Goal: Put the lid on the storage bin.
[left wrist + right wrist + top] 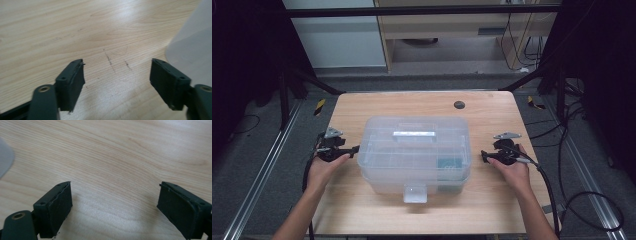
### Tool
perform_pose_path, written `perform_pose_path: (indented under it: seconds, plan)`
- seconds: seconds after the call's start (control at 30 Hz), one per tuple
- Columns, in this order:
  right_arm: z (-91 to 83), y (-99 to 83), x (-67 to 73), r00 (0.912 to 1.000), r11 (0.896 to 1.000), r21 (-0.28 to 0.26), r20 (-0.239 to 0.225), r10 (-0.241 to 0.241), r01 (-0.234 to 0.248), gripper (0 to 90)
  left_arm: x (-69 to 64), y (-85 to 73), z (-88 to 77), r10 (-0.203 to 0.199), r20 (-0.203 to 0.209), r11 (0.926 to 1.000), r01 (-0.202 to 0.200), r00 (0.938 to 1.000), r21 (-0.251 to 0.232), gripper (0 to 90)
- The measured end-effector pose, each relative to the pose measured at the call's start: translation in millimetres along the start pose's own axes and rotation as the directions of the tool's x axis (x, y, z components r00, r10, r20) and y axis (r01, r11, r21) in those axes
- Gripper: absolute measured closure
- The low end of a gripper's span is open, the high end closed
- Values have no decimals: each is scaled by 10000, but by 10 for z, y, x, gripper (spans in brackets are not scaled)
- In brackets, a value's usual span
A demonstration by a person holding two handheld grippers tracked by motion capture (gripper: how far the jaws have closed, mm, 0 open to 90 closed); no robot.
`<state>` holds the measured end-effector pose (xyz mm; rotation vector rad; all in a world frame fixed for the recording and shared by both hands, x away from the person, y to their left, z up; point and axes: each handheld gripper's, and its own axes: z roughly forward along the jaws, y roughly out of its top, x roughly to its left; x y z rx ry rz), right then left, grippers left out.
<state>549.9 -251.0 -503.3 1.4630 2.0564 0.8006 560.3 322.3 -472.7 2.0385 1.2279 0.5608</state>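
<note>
Jaws of the left gripper (pixel 355 148) stood spread, with nothing but bare wood between them, as seen in the left gripper view; likewise spread and empty on the right gripper (pixel 483 156). Sat at the middle of the wooden surface (pixel 362 107), a clear plastic storage box (pixel 414 150), lid down, with a pale handle (pixel 413 134) lying flat on top and a front latch (pixel 415 193) facing the near edge. Looked to hold something teal toward its right end, too blurred behind the plastic to name. Flanked on both short ends: left gripper just beside the end toward the left edge, tips nearly at the wall, contact not certain; right gripper near the opposite end with a visible gap. Appeared in the left gripper view as a frosted corner (pixel 195 50) just past the right-hand jaw, and in the right gripper view as a grey sliver (pixel 5 157) at the frame's left. Judged as a symmetric approach, hands low and level at each end, probably so as to take or steady the box evenly from both sides rather than tip it by one end.
</note>
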Motion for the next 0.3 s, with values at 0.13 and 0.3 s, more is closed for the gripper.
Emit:
perform_pose_path:
  seconds: [0.13, 0.3]
  plan:
    - [94, -9, -26, 9985, 9979, -400, -177, 510, -516, 77, -19, -72, 146, -393, -99, 9992, 393, 9992, -2, 166]
    - [145, 22, -28, 9969, 9967, -208, 44, 785, -784, 2, -53, -177, 300, -703, -314, 9975, 706, 9970, 96, 54]
